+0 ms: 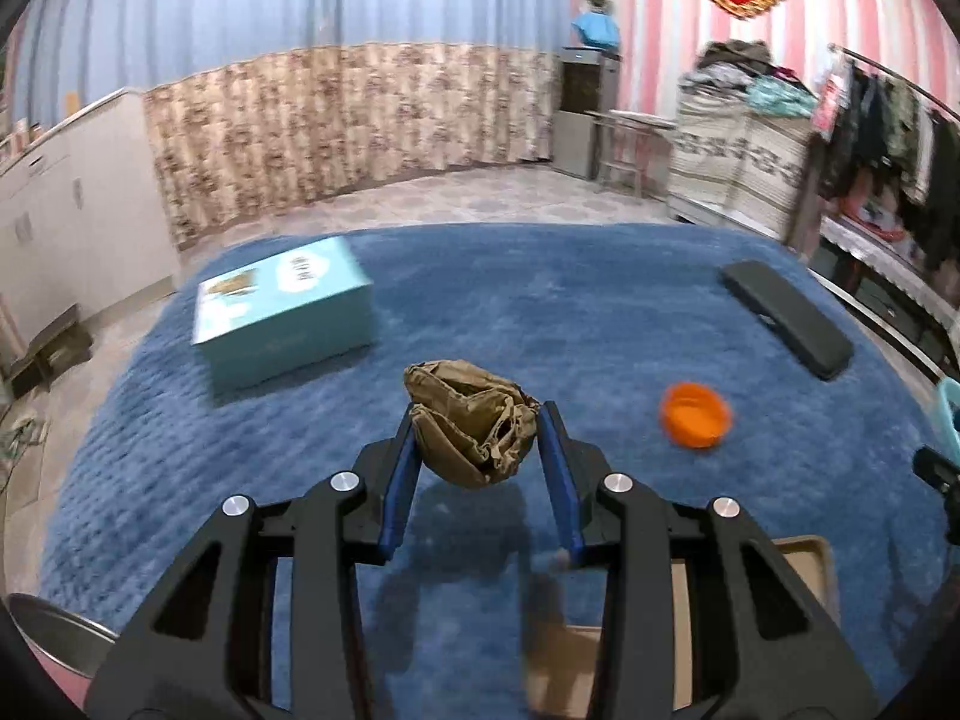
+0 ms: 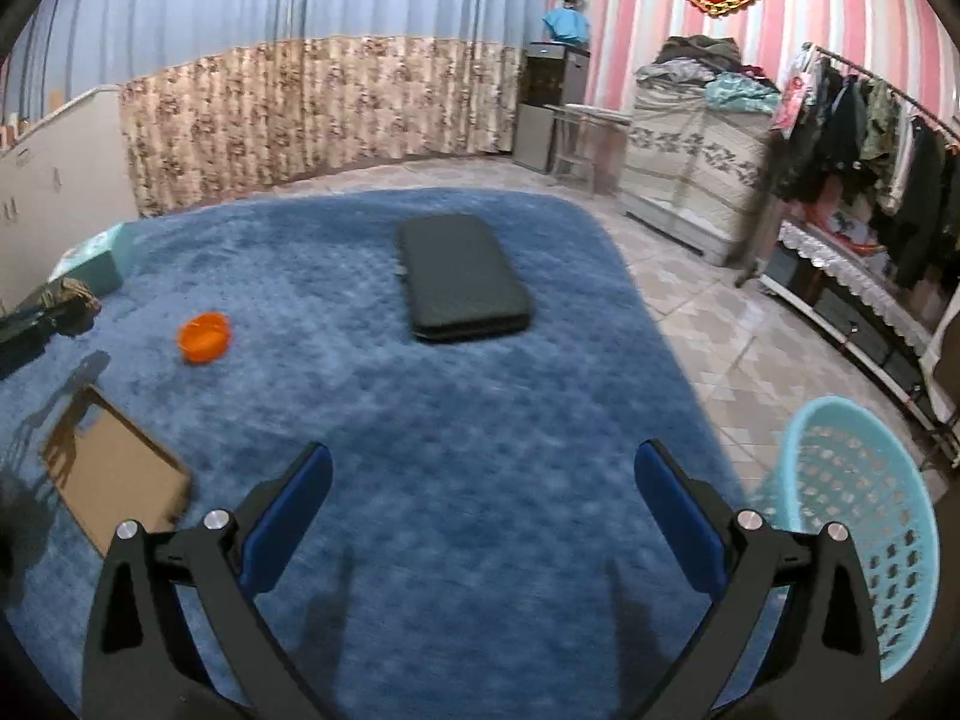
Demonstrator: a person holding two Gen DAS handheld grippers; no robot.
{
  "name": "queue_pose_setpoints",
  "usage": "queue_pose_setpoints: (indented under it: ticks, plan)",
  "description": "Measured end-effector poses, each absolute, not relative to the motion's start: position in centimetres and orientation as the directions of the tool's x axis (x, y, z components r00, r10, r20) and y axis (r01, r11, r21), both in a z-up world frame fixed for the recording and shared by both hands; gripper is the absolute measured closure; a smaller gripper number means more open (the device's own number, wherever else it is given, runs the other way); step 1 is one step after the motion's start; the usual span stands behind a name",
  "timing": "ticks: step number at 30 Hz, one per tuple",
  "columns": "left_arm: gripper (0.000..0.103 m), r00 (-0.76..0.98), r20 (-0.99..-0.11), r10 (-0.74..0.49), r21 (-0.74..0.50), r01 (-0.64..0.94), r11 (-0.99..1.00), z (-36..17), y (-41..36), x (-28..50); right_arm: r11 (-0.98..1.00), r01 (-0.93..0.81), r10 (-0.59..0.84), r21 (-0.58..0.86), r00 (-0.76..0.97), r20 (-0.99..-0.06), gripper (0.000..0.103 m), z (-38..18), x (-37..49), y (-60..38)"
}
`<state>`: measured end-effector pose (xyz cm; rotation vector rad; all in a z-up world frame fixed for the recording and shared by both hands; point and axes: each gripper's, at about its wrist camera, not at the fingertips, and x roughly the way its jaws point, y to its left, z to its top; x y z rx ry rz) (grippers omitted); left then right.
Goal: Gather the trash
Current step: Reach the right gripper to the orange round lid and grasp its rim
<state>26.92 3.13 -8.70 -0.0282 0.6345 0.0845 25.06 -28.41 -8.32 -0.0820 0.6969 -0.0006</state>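
Observation:
My left gripper (image 1: pixel 480 414) is shut on a crumpled brown paper ball (image 1: pixel 471 423) and holds it above the blue blanket (image 1: pixel 540 300). The ball also shows at the far left of the right wrist view (image 2: pixel 69 294). An orange cap (image 1: pixel 696 414) lies on the blanket to the right of the ball; it also shows in the right wrist view (image 2: pixel 204 336). My right gripper (image 2: pixel 483 468) is open and empty above the blanket. A light blue perforated basket (image 2: pixel 864 528) stands on the floor at the right, beside the right gripper.
A teal box (image 1: pixel 282 312) lies at the blanket's far left. A black flat case (image 2: pixel 459 276) lies at the far middle. A flat piece of cardboard (image 2: pixel 114 474) lies near the front left. A clothes rack (image 2: pixel 870 138) and cabinets stand along the right wall.

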Motion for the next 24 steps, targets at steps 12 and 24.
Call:
queue_pose_setpoints:
  ticks: [12, 24]
  plan:
    - [0.066, 0.770, -0.618, 0.159, -0.044, -0.236, 0.971, -10.0, 7.4, 27.8, 0.984, -0.179, 0.146, 0.015, 0.745, -0.650, 0.004, -8.7, 29.2, -19.5]
    - [0.066, 0.749, -0.644, 0.153, -0.063, -0.252, 0.966, -11.0, 8.3, 27.8, 0.940, -0.341, 0.224, -0.009, 0.638, -0.737, 0.039, -10.9, 33.7, -13.6]
